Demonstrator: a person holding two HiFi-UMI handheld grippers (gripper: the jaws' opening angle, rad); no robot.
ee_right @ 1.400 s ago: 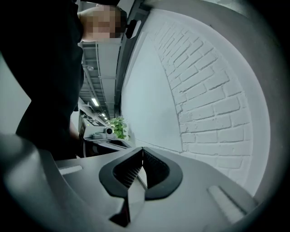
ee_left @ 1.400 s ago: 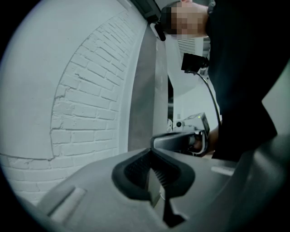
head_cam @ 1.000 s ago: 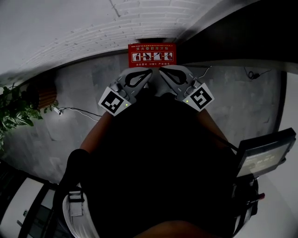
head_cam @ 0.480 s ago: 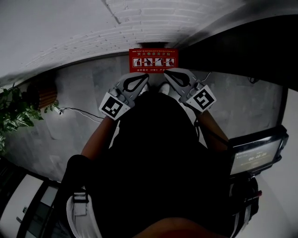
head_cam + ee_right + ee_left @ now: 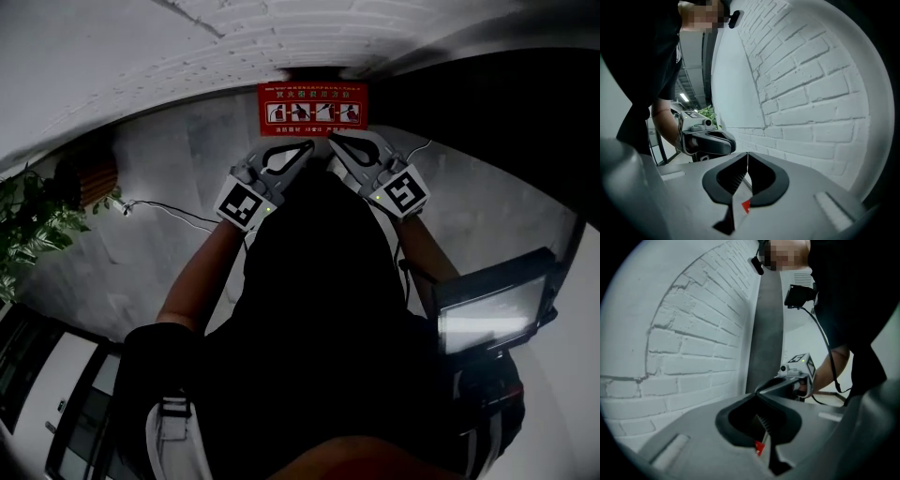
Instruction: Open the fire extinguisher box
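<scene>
The fire extinguisher box [image 5: 312, 109] is red with white pictograms on its top. It stands on the grey floor against the white brick wall [image 5: 187, 47]. Just in front of it, my left gripper [image 5: 307, 146] and right gripper [image 5: 335, 141] point at the box side by side, both shut with nothing between the jaws. In the left gripper view the jaws [image 5: 756, 392] meet near the brick wall, with the right gripper [image 5: 797, 373] beyond. The right gripper view shows its closed tips [image 5: 747, 153] and the left gripper [image 5: 705, 140] beside them. The box is in neither gripper view.
A leafy plant [image 5: 28, 225] stands at the left, with a cable [image 5: 159, 208] trailing over the floor near it. A lit screen on a stand [image 5: 487, 314] is at my right. A dark panel [image 5: 506, 94] adjoins the brick wall right of the box.
Both grippers stay shut and close together in front of the red box. The head view has swung a little; the screen at the right sits nearer.
</scene>
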